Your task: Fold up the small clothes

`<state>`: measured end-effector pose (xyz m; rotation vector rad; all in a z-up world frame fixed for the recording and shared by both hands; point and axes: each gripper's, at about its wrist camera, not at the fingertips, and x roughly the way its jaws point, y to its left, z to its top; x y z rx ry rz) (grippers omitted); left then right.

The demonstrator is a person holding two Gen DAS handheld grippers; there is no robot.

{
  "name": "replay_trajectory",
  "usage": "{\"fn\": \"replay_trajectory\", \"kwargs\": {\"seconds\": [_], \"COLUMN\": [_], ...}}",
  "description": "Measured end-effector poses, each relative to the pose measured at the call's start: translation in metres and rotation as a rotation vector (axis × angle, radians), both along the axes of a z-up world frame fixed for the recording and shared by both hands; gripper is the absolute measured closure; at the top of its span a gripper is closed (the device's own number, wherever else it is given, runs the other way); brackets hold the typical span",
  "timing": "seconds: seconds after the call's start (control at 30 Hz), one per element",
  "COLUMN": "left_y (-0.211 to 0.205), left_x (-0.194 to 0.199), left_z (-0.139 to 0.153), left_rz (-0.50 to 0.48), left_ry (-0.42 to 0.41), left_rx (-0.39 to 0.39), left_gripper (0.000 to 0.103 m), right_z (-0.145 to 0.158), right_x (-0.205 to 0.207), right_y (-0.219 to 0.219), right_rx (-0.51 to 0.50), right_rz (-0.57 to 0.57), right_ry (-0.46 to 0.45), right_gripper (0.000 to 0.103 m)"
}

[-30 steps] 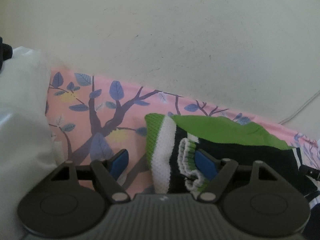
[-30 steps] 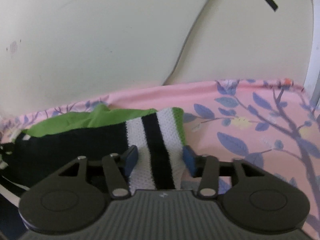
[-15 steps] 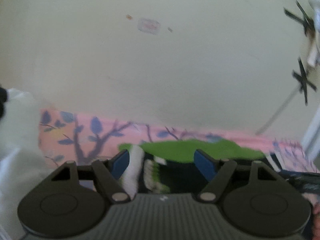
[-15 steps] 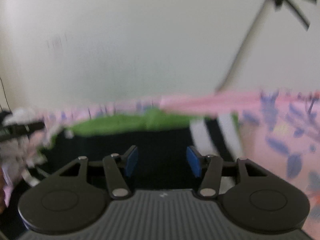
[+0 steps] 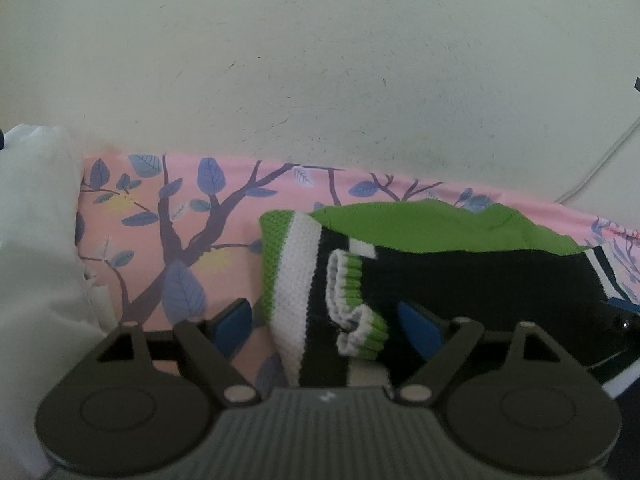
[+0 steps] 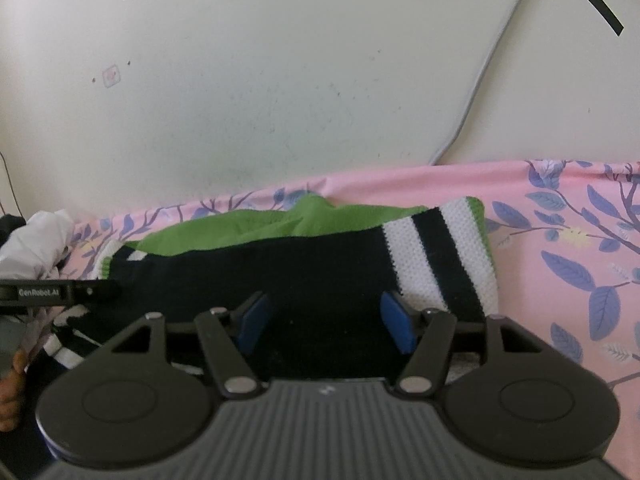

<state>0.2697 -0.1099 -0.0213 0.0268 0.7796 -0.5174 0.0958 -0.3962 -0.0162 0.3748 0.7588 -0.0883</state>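
Left wrist view: a white cloth bundle point(image 5: 36, 248) is lying well to the left of the jaws. The pink sheet printed with blue leaves point(image 5: 168, 216) is showing beyond and beneath the left blue pad point(image 5: 234, 322). The left gripper point(image 5: 326, 322) is standing with its jaws apart, and they have just been opening. The knitted sweater point(image 5: 440, 264), black with green and white bands, is lying on the sheet; its striped end and a curled green-and-white cuff point(image 5: 352, 304) are sitting between the 2 pads. Neither pad is pressing on the knit. A white cable point(image 5: 600, 160) is running over the pale wall beyond, to the right.

Right wrist view: the other gripper's black finger is reaching in from the left edge, over the sweater's far end. The right gripper point(image 6: 326, 320) is standing with its jaws apart, and they too have just been opening. The black body of the sweater point(image 6: 320, 272) is lying between the pads, not clamped. Its white-and-black striped band is sitting just right of the right pad point(image 6: 396, 320), with pink sheet point(image 6: 560, 264) further right.
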Motion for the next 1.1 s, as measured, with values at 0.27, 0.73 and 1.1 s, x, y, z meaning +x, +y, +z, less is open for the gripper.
{"fn": "replay_trajectory", "kwargs": {"seconds": [0.27,0.73,1.1], "left_y": [0.0002,0.0001,0.0000], "left_x": [0.0018,0.0010,0.0008], "left_z": [-0.0004,-0.0004,-0.0006], "left_rz": [0.000,0.000,0.001], "left_ry": [0.001,0.001,0.001], "left_rx": [-0.003,-0.003,-0.003], "left_gripper": [0.019,0.019,0.019], "right_z": [-0.0005,-0.0001,-0.0001], "right_x": [-0.0008,-0.0015,-0.0018], "right_y": [-0.0014,-0.0009,-0.0009], "right_rx": [0.006,0.005,0.004], "right_rz": [0.004,-0.004,-0.005], "right_ry": [-0.004,-0.007,-0.008], "right_gripper": [0.045,0.045,0.045]}}
